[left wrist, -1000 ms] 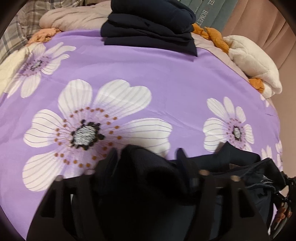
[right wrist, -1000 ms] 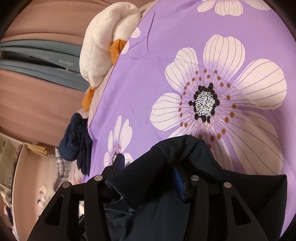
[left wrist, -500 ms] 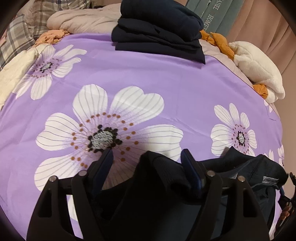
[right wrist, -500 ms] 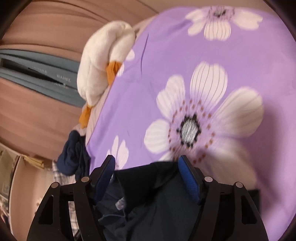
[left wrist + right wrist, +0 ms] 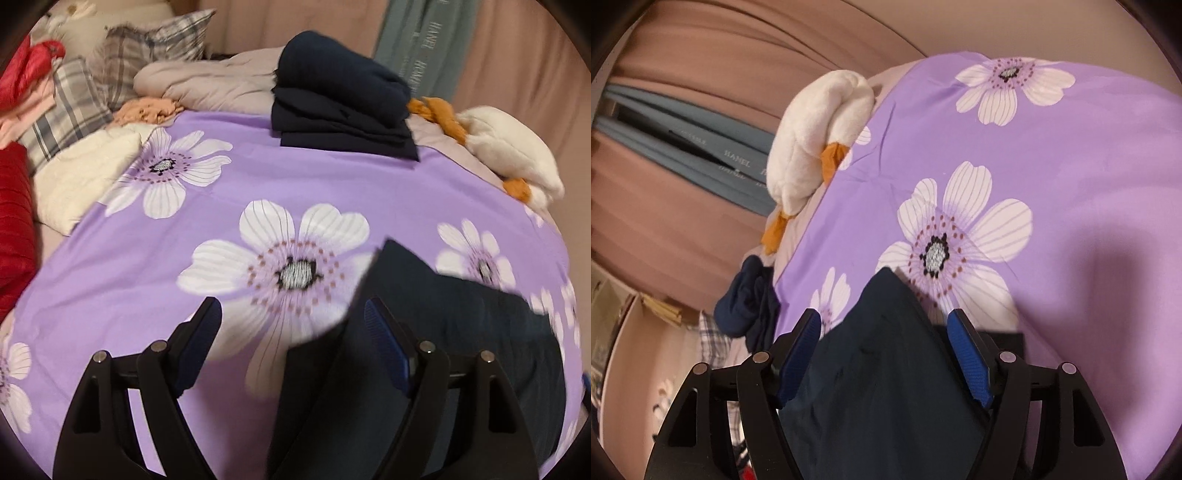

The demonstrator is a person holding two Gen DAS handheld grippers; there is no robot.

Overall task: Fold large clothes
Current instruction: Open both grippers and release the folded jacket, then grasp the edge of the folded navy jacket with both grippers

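Hovering over the purple flowered bedspread (image 5: 332, 184) with both claws spread wide and nothing pinched: left claw (image 5: 291, 332) open above bare sheet and a white flower, its blue pads (image 5: 388, 350) well apart, the dark navy garment (image 5: 461, 332) lying just right of it, under and beyond the right-hand finger. Right claw (image 5: 882, 343) likewise gaping, with the same navy cloth (image 5: 886, 369) seen between its fingers and running back beneath it, a pointed corner reaching ahead toward the flower; whether fabric touches either pad, cannot tell. Judged as a release after laying a fold, with the garment resting near the bed's edge closest to the claws. Far ahead of the left claw, a stack of folded dark clothes (image 5: 343, 103) against the grey duvet (image 5: 207, 85), a white plush toy (image 5: 517, 155) ahead and to the right, cream and plaid pillows ahead and to the left. Risks from here: loose cloth catching on a ribbed pad during withdrawal and dragging the fold open; a careless re-grip taking only the top layer, so the layers shear and the fold goes crooked; the pointed corner staying skewed if not squared first; soft bedding giving way under pressure and bunching sheet together with garment in one pinch; cloth close to the near edge sliding off the bed if tugged toward the claws.
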